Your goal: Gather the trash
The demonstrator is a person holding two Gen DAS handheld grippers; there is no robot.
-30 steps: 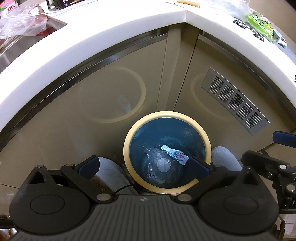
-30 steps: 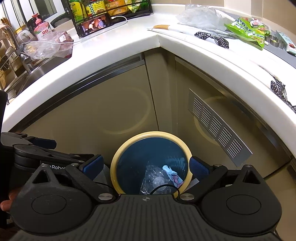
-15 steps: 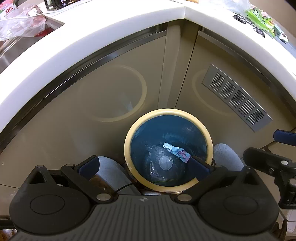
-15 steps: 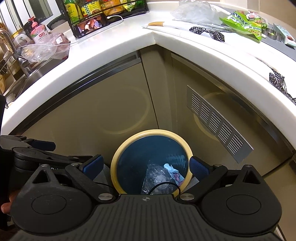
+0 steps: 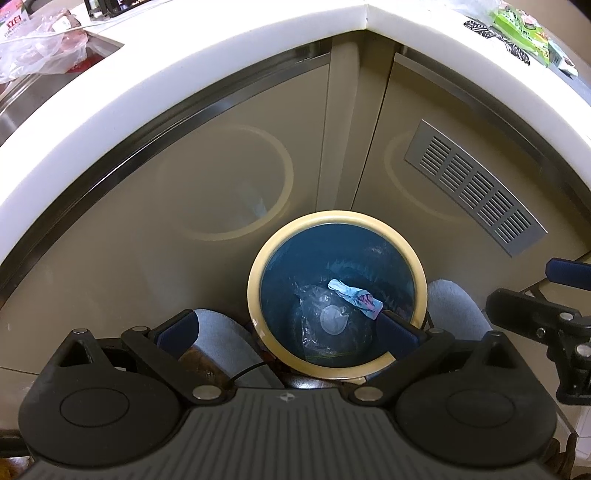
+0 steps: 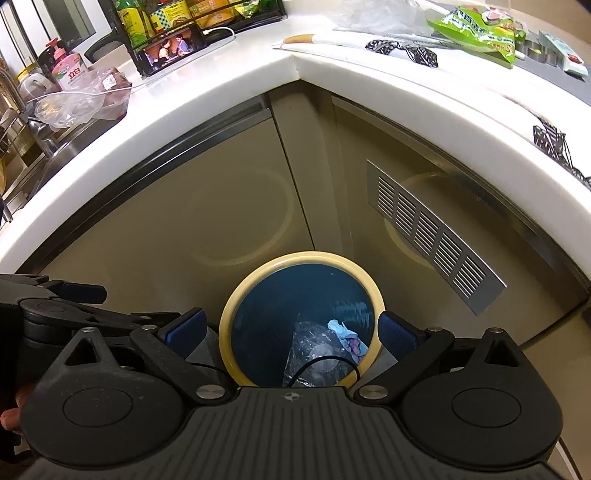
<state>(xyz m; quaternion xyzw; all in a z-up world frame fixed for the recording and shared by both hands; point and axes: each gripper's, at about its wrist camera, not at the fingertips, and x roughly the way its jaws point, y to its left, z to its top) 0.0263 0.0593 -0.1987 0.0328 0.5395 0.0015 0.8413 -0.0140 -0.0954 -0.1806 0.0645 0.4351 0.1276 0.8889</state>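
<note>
A round trash bin [image 5: 255, 295] with a cream rim and blue inside stands on the floor in the cabinet corner; it also shows in the right wrist view [image 6: 227, 325]. Inside lie a crumpled clear plastic bag [image 5: 325, 325] and a small white and pink wrapper [image 5: 354, 297]; the wrapper also shows in the right wrist view [image 6: 347, 334]. My left gripper [image 5: 288, 328] is open and empty above the bin. My right gripper [image 6: 291, 328] is open and empty above it too. More trash, a green snack packet [image 6: 476, 27] and clear plastic [image 6: 380, 14], lies on the counter.
A white corner countertop [image 6: 258, 77] overhangs beige cabinet doors with a metal vent grille [image 6: 432, 236]. A sink [image 6: 55, 155], a plastic bag [image 6: 77, 103], bottles and a black rack with a phone [image 6: 173, 48] are at the left. Grey slippers [image 5: 454, 306] flank the bin.
Both grippers have risen and drawn back a little from the bin, so more of the counter shows. The jaws stay open and the trash in the bin has not moved.
</note>
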